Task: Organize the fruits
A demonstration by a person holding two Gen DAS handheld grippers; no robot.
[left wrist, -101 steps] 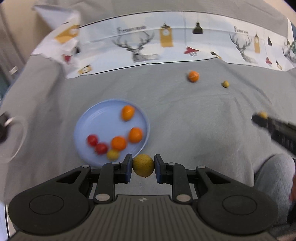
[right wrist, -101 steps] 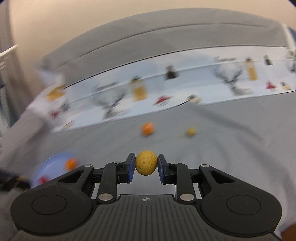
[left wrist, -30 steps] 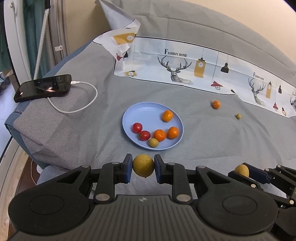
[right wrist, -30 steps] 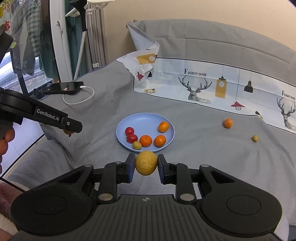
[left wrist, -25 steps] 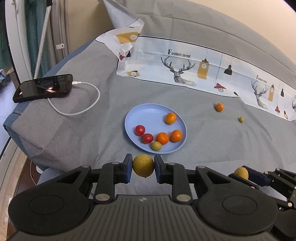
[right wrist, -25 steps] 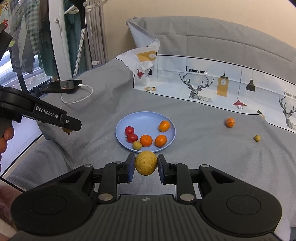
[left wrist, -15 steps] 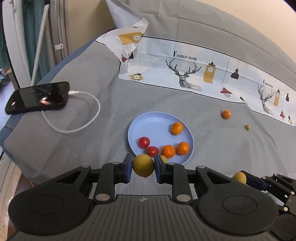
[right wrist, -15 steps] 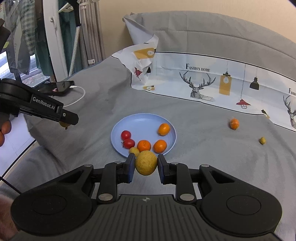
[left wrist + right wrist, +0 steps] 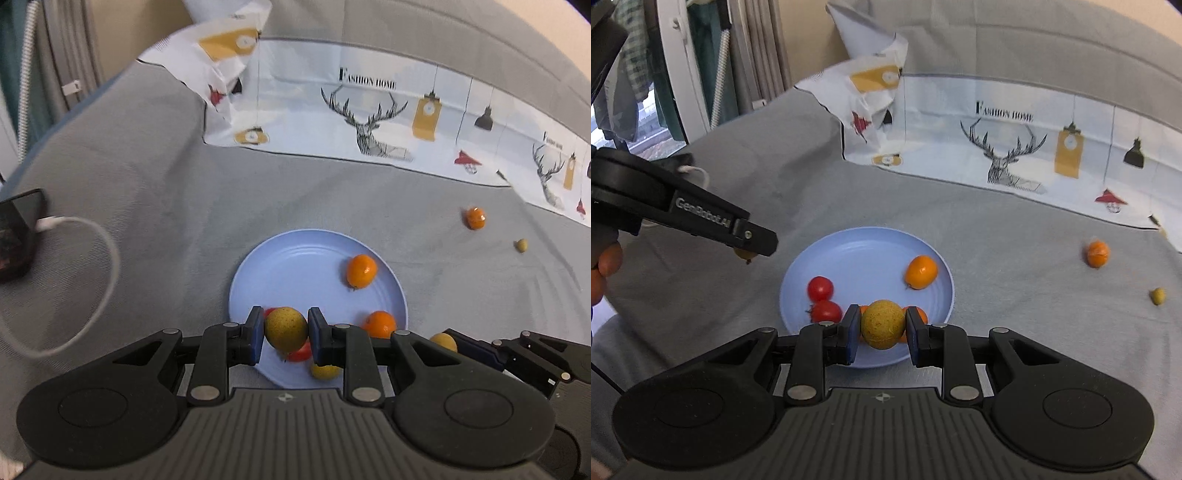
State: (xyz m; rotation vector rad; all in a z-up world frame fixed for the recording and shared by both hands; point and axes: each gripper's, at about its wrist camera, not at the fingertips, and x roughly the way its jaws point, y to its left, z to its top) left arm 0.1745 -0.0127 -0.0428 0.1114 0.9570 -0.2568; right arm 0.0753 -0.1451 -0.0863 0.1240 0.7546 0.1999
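My left gripper (image 9: 286, 334) is shut on a yellow-green fruit (image 9: 285, 328), held above the near left rim of a blue plate (image 9: 295, 266). My right gripper (image 9: 882, 328) is shut on a round yellow fruit (image 9: 882, 323), held above the plate's (image 9: 857, 254) near edge. The plate holds oranges (image 9: 361, 270), red tomatoes (image 9: 820, 288) and a small yellow fruit (image 9: 325, 371). The right gripper also shows in the left wrist view (image 9: 448, 341), the left gripper in the right wrist view (image 9: 750, 253). A loose orange (image 9: 474, 218) and a small yellow fruit (image 9: 521, 244) lie on the grey sheet to the right.
A phone (image 9: 14, 236) with a white cable (image 9: 96, 236) lies at the left. A white printed cloth (image 9: 369, 110) runs along the back, folded up at its left end. Curtains and a window frame (image 9: 683, 66) stand at the far left.
Both grippers have moved forward and down towards the plate, each holding its fruit. They now hang over the plate's near rim.
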